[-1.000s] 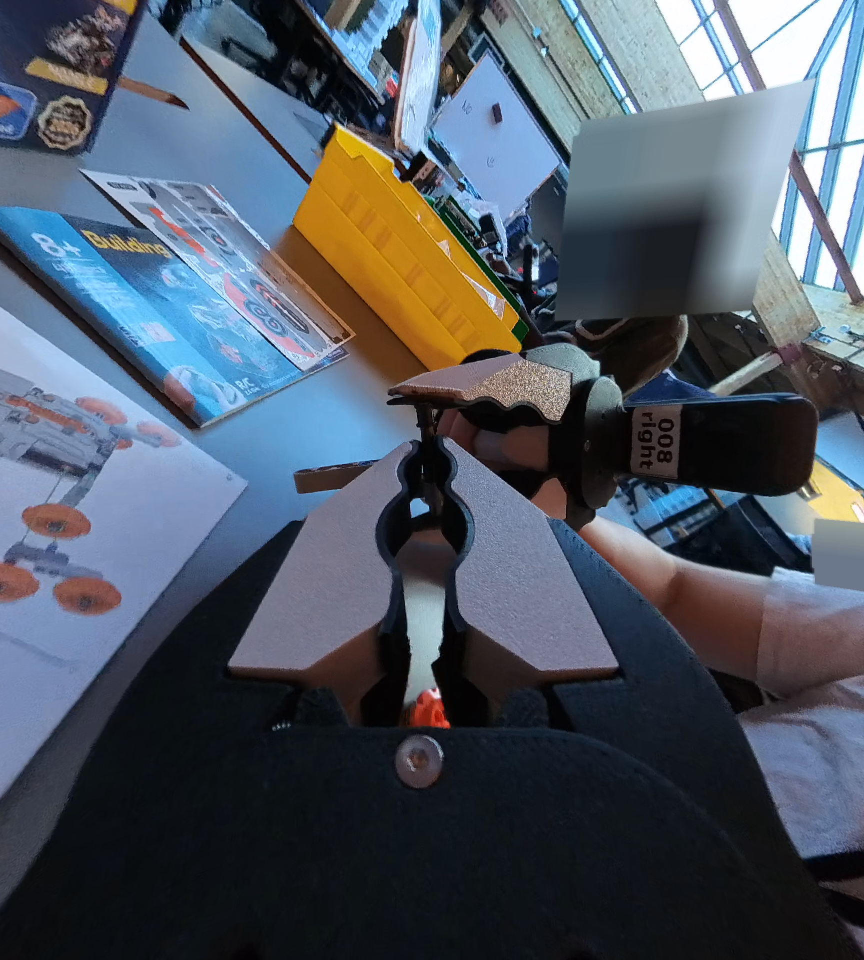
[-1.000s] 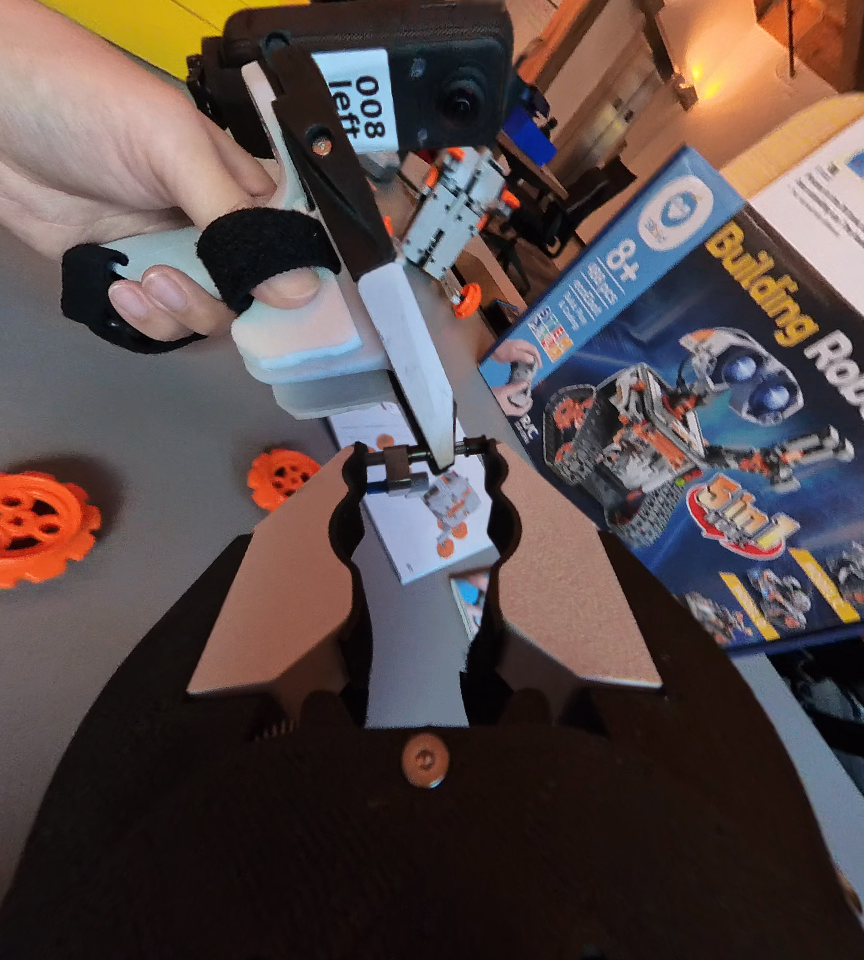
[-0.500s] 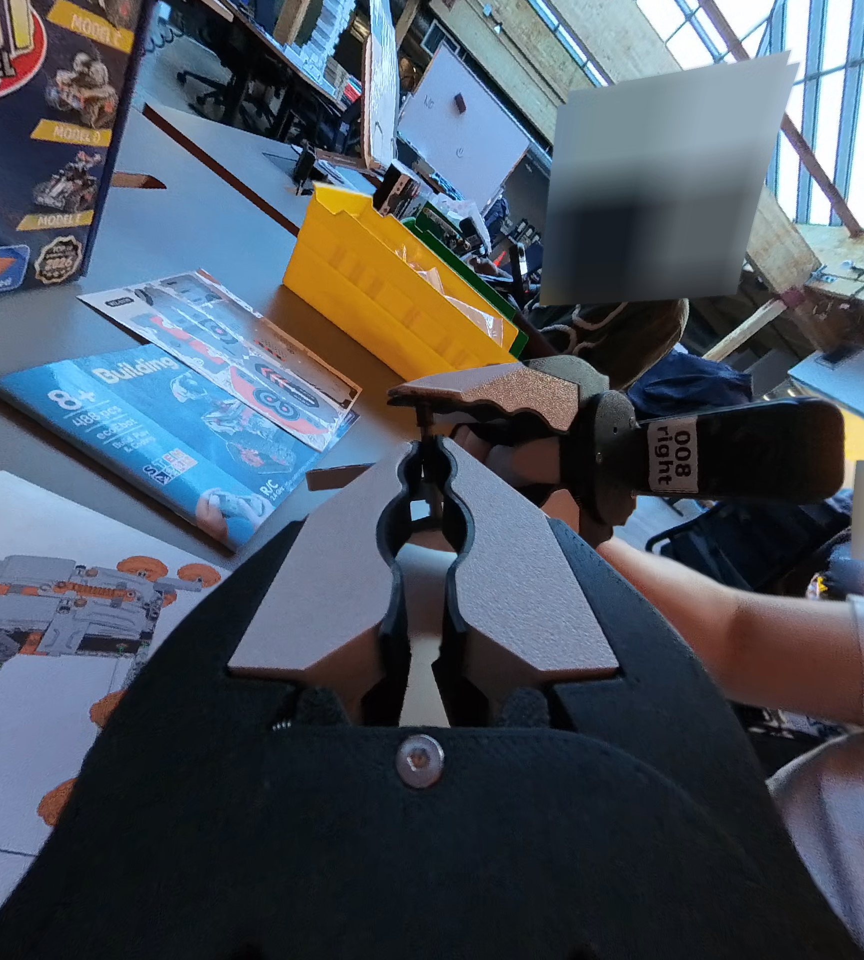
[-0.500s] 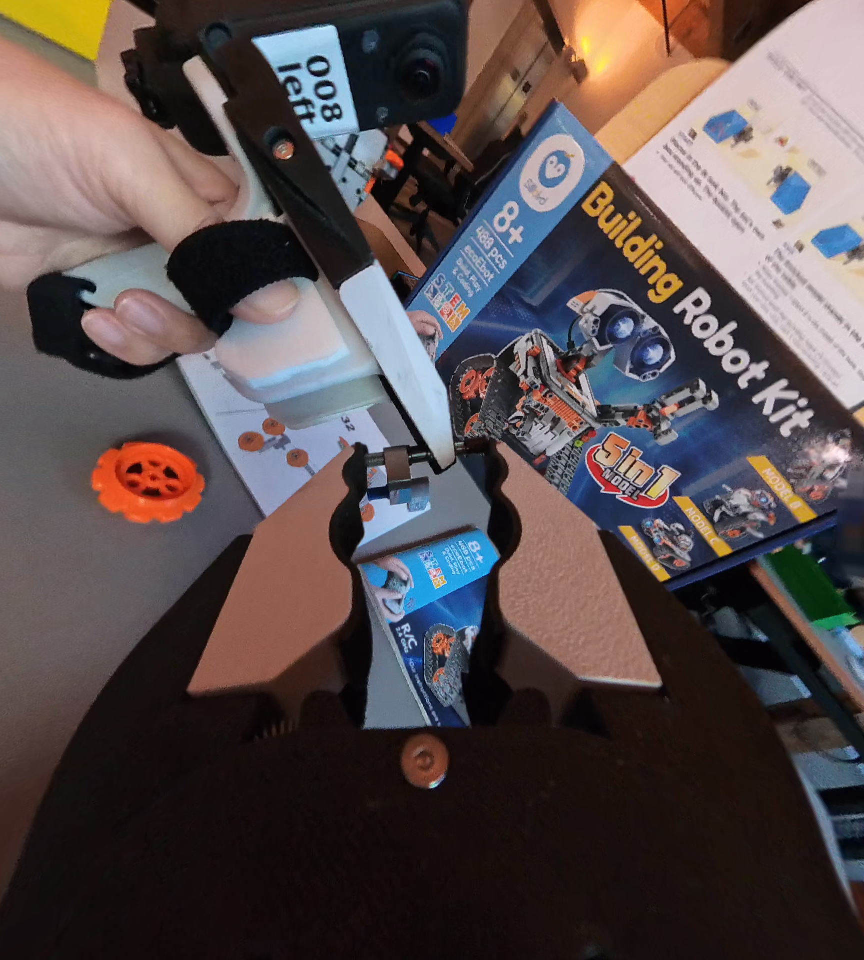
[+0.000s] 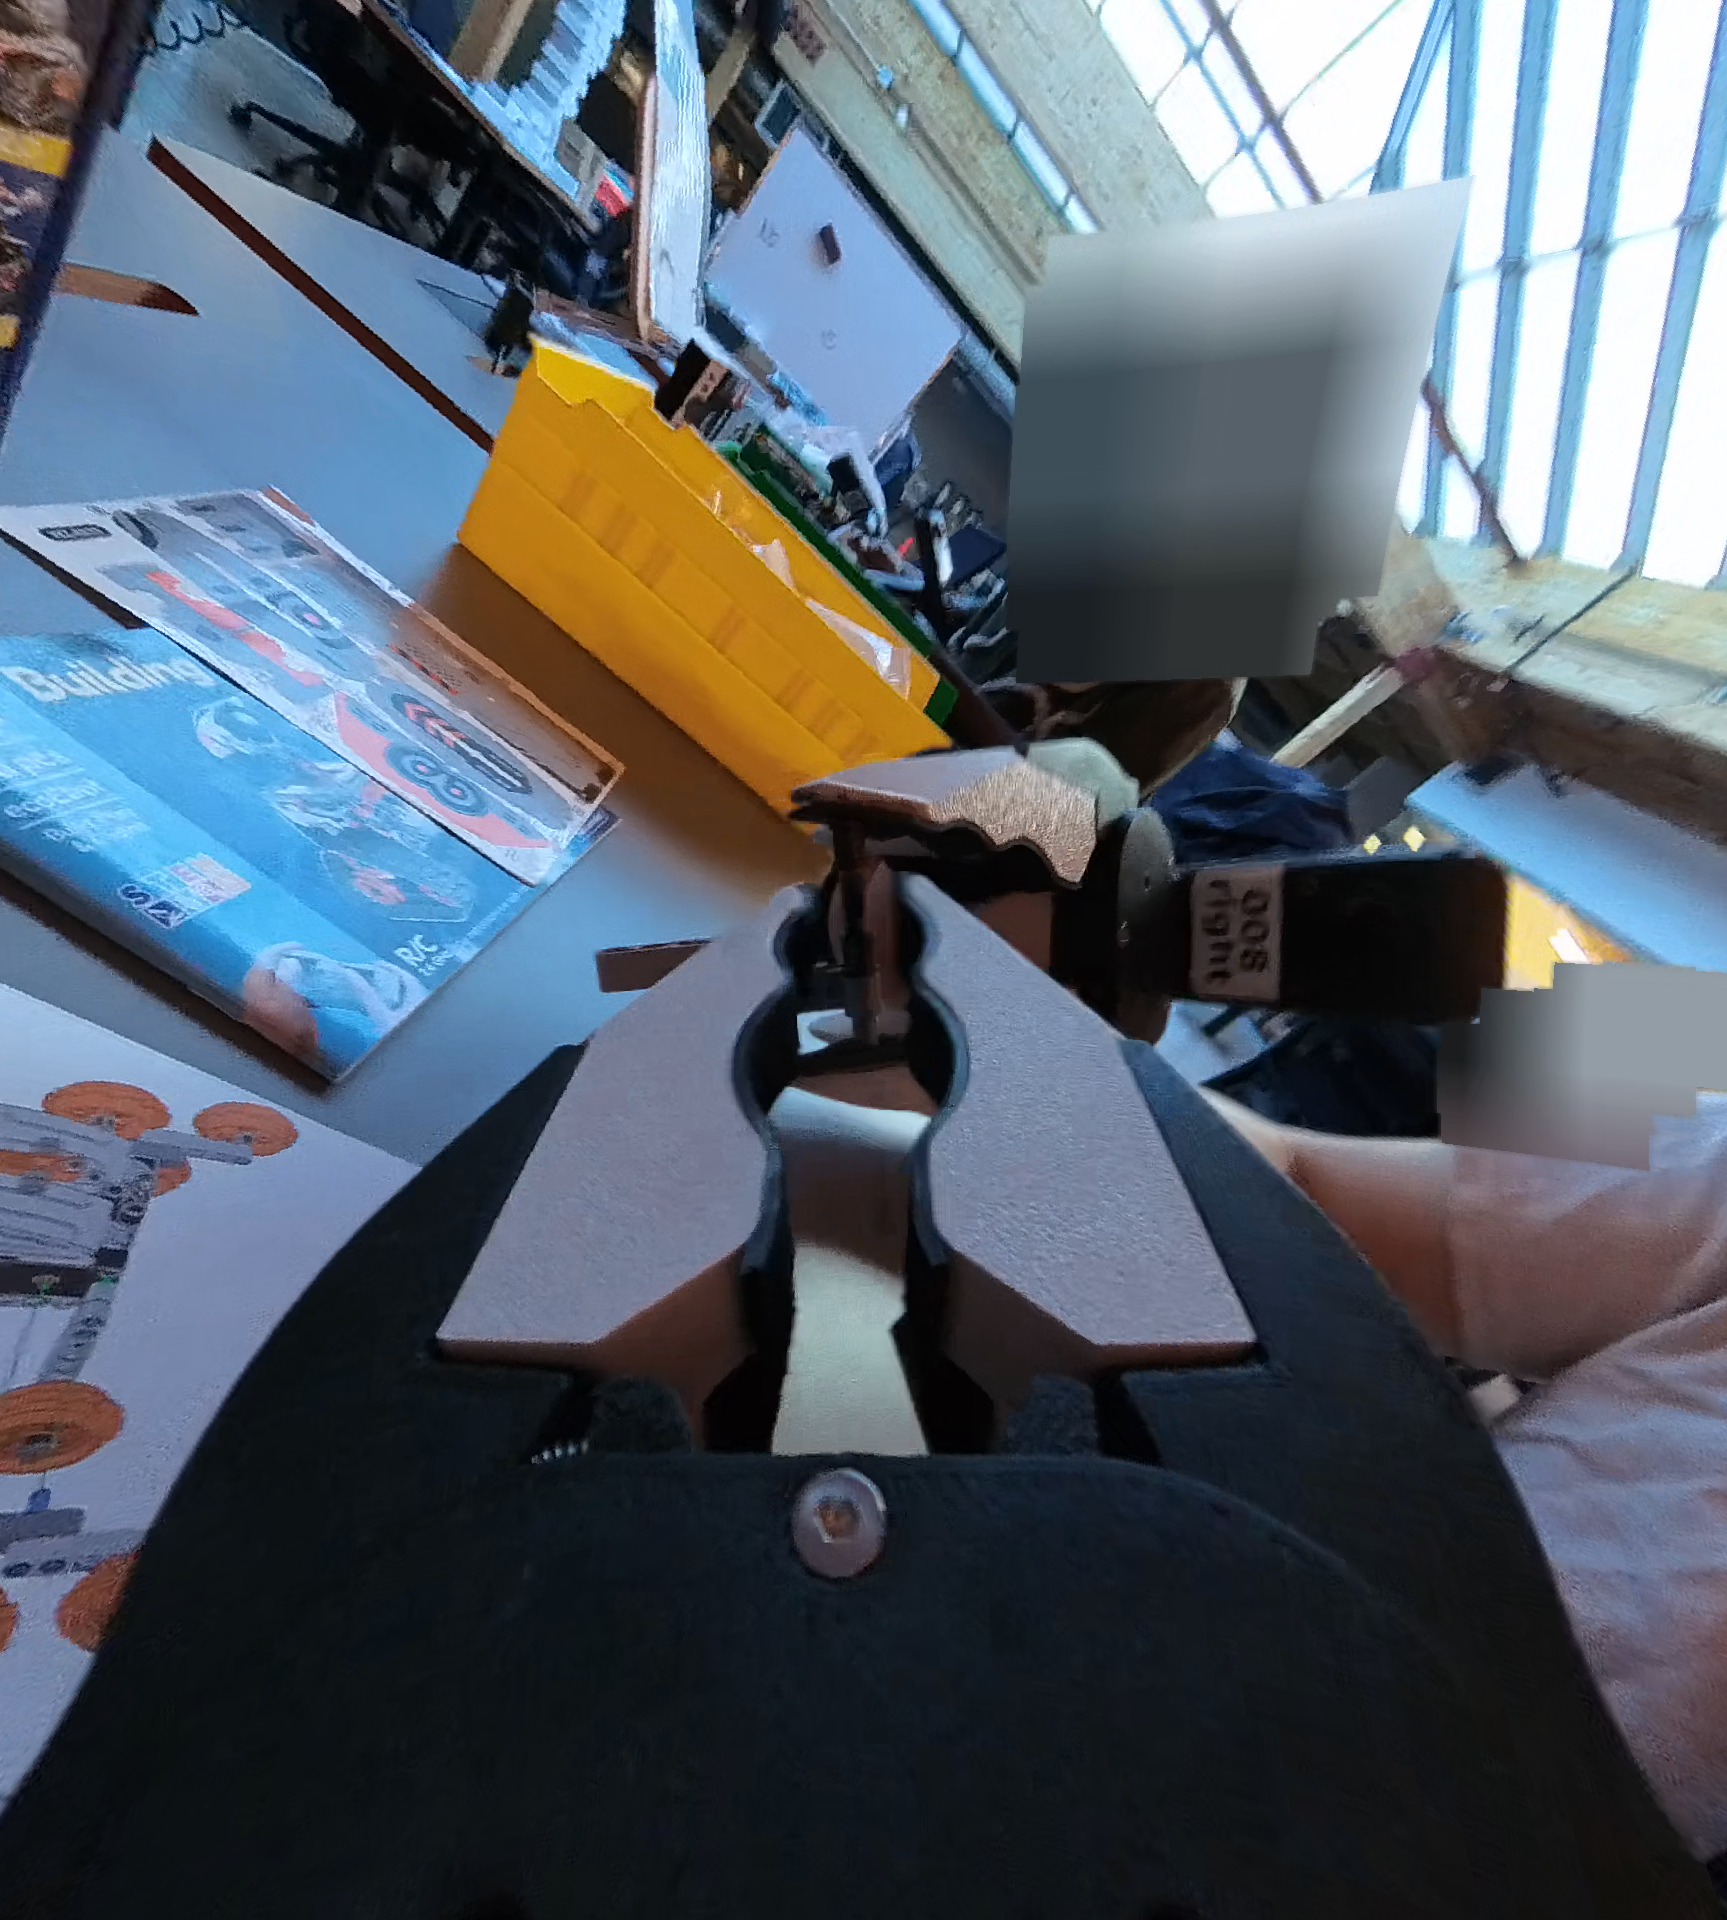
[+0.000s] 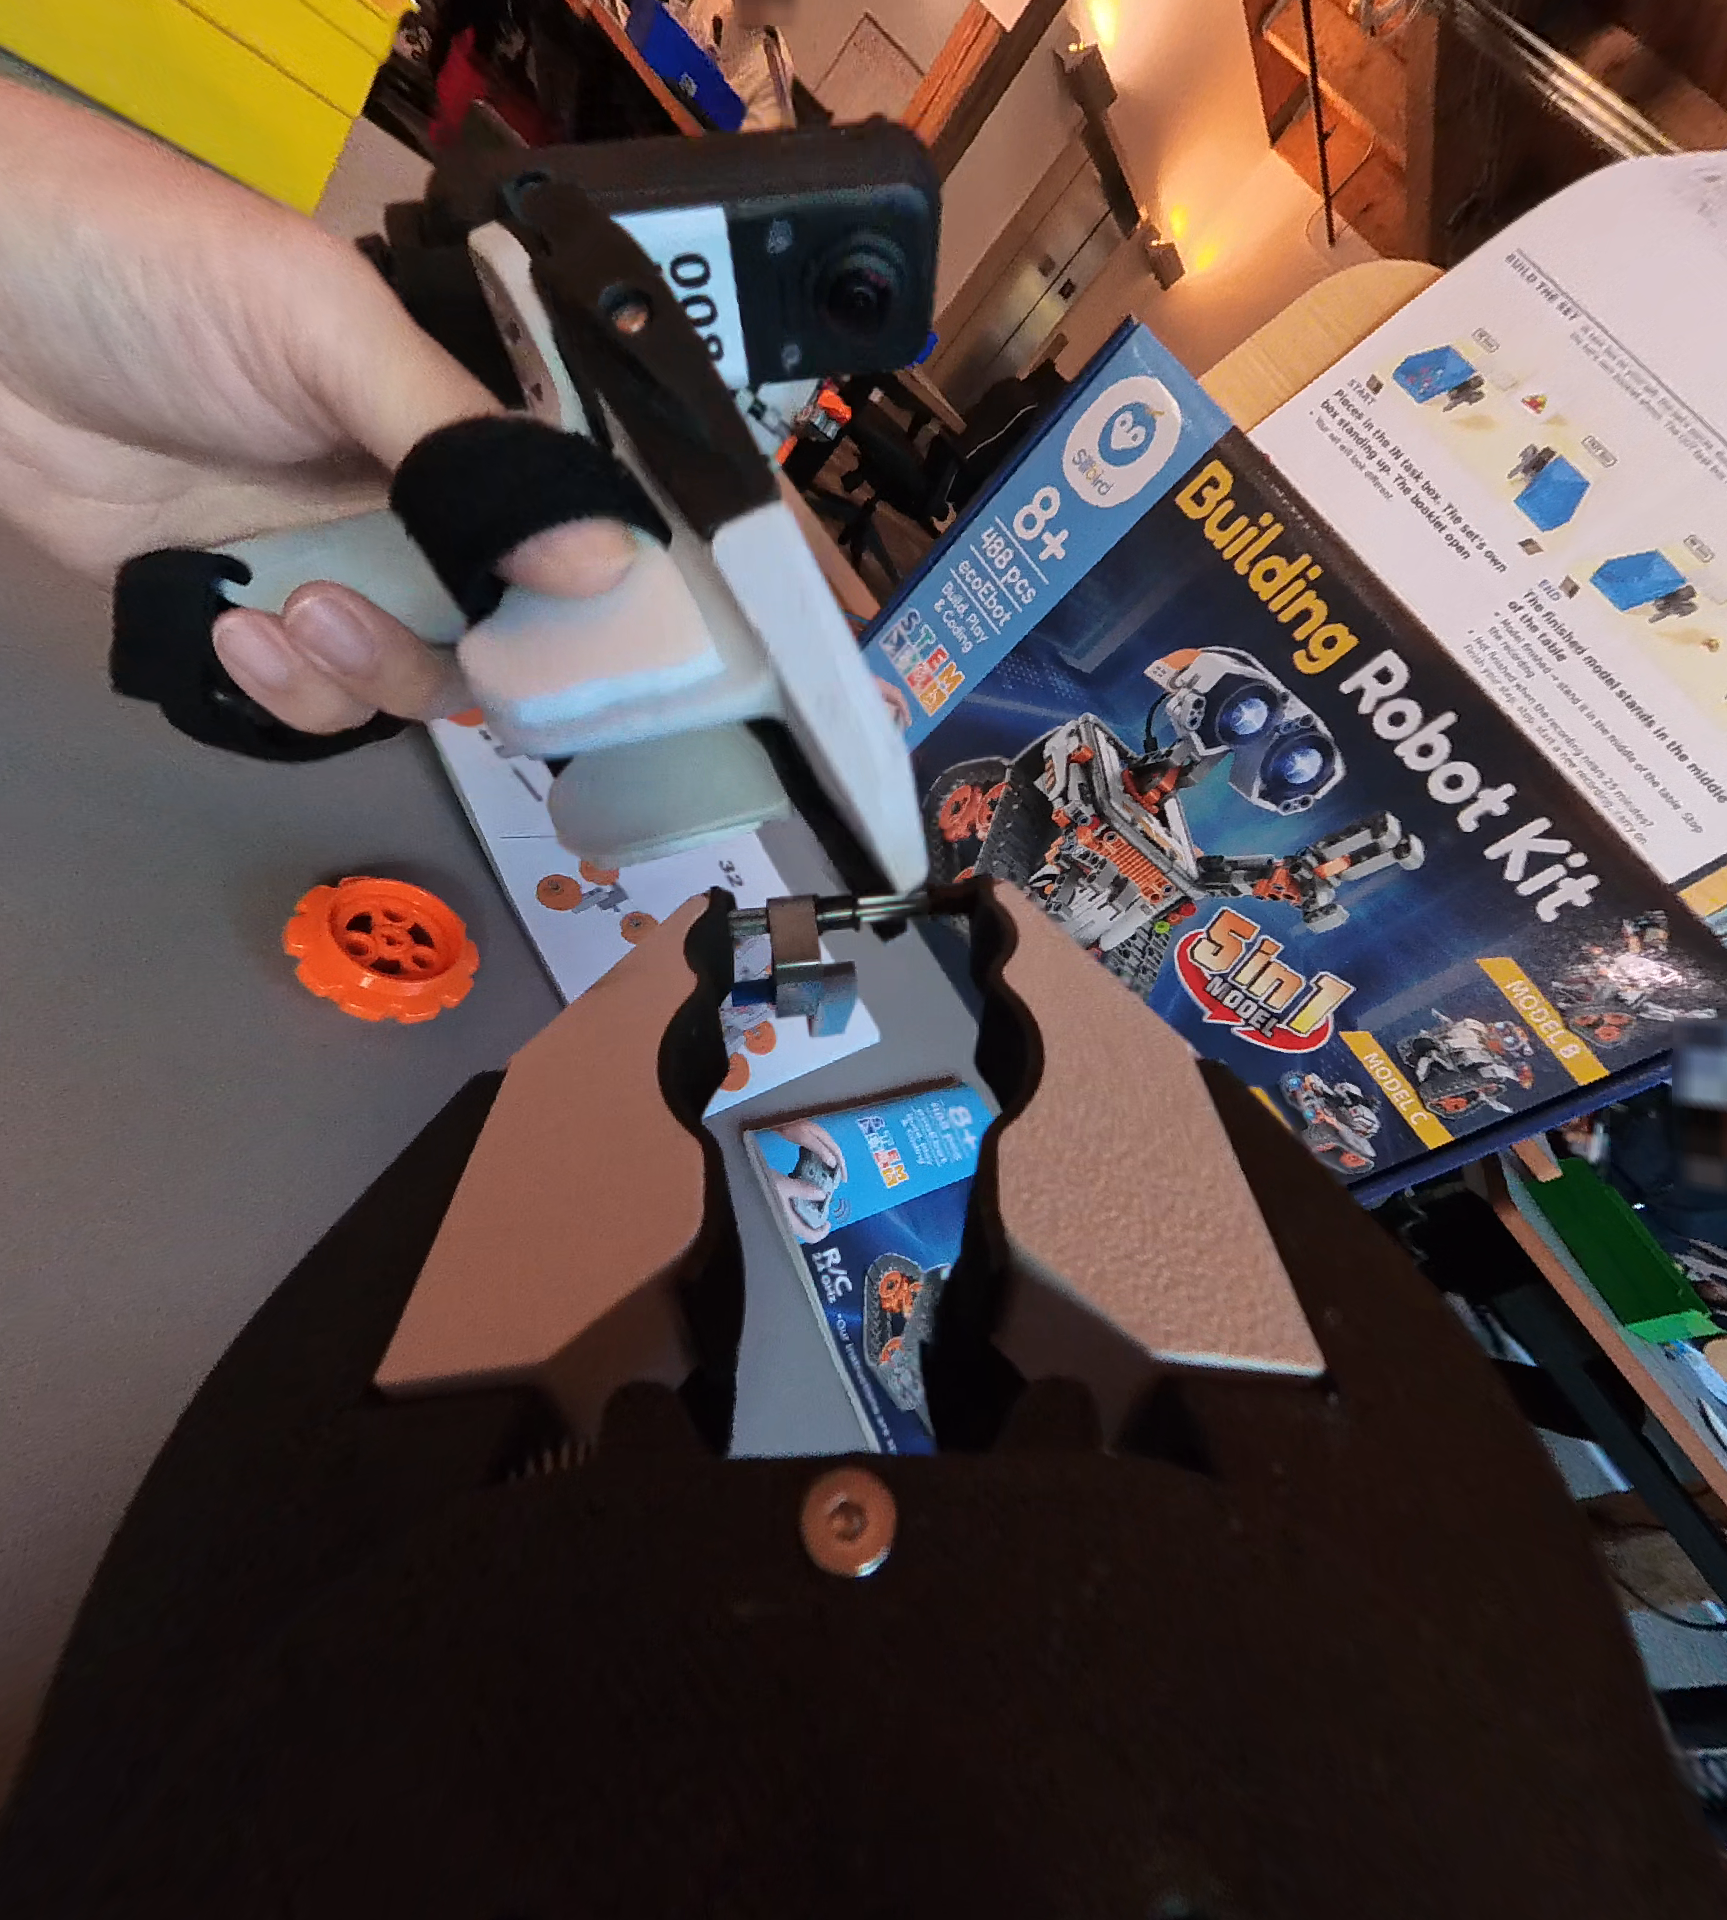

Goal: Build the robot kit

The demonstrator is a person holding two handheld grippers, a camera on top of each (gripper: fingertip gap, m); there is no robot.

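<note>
Axle pin [image 6: 843, 914] with grey connector [image 6: 807, 977]: spanning right gripper [image 6: 843, 920] tips, both grippers pinching it, left gripper [image 5: 854, 935] nearly closed on far end; keeping grippers aligned avoiding twist; orange wheel [image 6: 381, 945] lying left

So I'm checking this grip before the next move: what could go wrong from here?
The thin axle is pinched only at the tips of both grippers, right gripper and left gripper, so it may slip out. The grey connector hangs on it over the table and could slide off. The pictures are blurred, so the grip may be unsteady.
</note>
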